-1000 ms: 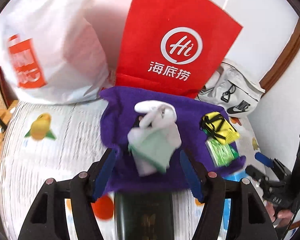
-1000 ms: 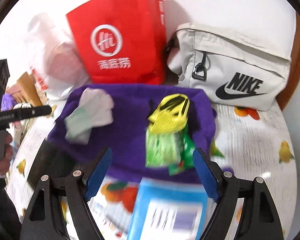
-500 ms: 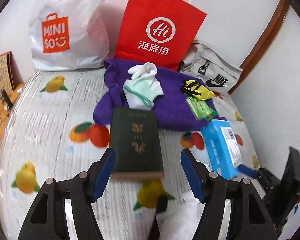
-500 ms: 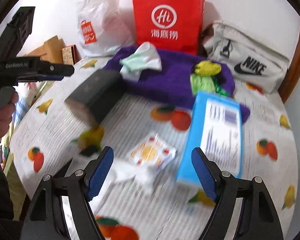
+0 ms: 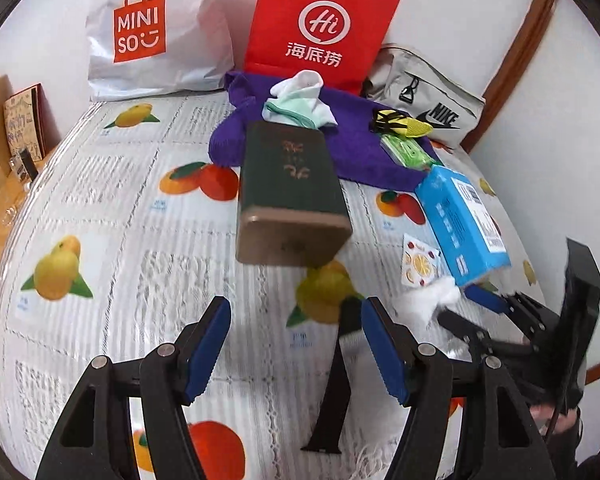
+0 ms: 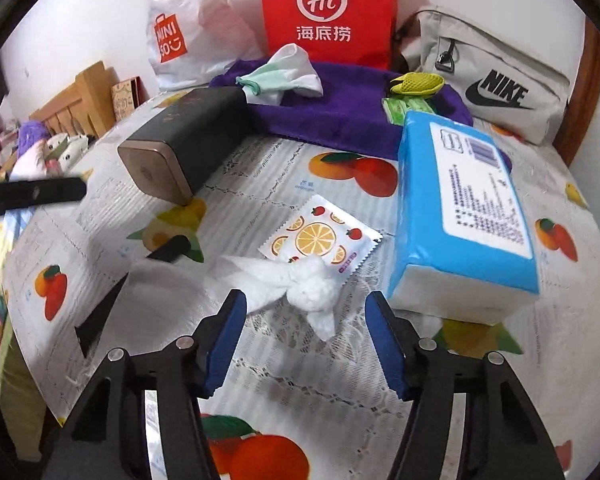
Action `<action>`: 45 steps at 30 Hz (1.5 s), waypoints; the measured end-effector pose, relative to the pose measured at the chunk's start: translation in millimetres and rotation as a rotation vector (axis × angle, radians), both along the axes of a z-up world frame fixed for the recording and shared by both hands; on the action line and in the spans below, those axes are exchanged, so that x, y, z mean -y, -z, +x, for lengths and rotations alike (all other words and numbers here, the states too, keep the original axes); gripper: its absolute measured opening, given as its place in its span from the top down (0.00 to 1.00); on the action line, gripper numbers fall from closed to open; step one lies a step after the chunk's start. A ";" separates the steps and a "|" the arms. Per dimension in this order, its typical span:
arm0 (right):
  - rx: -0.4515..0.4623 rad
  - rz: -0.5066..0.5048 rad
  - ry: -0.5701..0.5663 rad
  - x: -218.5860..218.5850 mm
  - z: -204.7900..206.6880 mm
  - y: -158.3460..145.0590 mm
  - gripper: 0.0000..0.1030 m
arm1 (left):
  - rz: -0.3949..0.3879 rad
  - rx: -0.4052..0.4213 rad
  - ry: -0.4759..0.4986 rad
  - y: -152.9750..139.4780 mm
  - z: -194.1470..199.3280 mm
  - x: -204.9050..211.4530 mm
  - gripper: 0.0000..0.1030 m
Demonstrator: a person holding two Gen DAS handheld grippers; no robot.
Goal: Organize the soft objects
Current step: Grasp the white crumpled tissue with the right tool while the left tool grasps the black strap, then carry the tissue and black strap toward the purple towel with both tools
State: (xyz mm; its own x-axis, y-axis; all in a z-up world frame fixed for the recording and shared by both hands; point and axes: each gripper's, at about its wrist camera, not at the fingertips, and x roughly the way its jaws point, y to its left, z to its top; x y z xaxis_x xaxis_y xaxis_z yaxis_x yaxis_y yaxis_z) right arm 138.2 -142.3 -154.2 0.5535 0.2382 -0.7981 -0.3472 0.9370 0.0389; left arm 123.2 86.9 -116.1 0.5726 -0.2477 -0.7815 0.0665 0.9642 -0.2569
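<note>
Right gripper [image 6: 302, 334], tongs spread, is hanging over the crumpled tissue [image 6: 308, 288] at 12 o'clock, apparently for pickup; left gripper [image 5: 296, 344] is idling, spread.

Bright, even light, soft shadows; fisheye bends the edges, centre sharp.

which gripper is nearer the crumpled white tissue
Right. The right gripper is open directly before the crumpled white tissue; the left gripper is open farther to its left, the tissue off beside it.

Crumpled white tissue [image 6: 312, 286] on tablecloth; white/mint socks [image 6: 284, 76] on purple towel [image 6: 352, 108].
</note>
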 end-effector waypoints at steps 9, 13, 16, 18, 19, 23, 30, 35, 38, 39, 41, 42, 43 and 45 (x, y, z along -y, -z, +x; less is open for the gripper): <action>0.018 0.022 0.007 -3.5 4.1 18.0 0.78 | -0.009 -0.038 0.012 28.5 -18.7 7.1 0.36; 0.039 0.042 -0.015 4.6 -12.7 11.8 0.78 | -0.004 -0.060 0.033 42.3 -23.1 12.1 0.36; 0.055 0.050 -0.002 20.1 -28.7 6.2 0.78 | 0.033 -0.063 0.062 47.6 -27.0 19.1 0.36; 0.069 0.051 0.017 36.6 -40.8 3.1 0.78 | 0.071 -0.047 0.076 48.9 -30.3 22.9 0.36; 0.073 0.045 0.023 42.2 -43.3 2.2 0.78 | 0.086 -0.043 0.082 49.8 -31.4 24.4 0.36; 0.100 -0.015 0.082 73.3 -56.4 7.7 0.78 | 0.158 -0.018 0.116 51.2 -33.1 35.1 0.34; 0.099 0.026 0.149 97.9 -46.0 21.7 0.77 | 0.288 0.045 0.147 58.4 -28.9 60.5 0.27; 0.099 0.027 0.151 96.7 -41.5 22.6 0.74 | 0.277 0.055 0.137 58.9 -20.8 60.5 0.25; 0.090 0.050 0.150 100.0 -38.2 23.2 0.74 | 0.281 0.068 0.138 58.6 -18.2 63.0 0.33; 0.091 0.053 0.148 100.4 -37.3 23.0 0.74 | 0.279 0.076 0.133 58.5 -17.0 63.6 0.40; 0.093 0.058 0.147 100.5 -36.8 23.4 0.75 | 0.275 0.086 0.126 57.2 -15.5 63.7 0.53; 0.095 0.062 0.152 100.8 -36.2 23.0 0.75 | 0.271 0.087 0.126 56.6 -15.4 64.2 0.66; 0.097 0.061 0.157 100.7 -35.7 22.8 0.76 | 0.265 0.088 0.128 55.8 -15.3 64.5 0.74; 0.101 0.055 0.158 99.9 -35.8 22.6 0.77 | 0.261 0.084 0.125 54.9 -15.3 64.9 0.81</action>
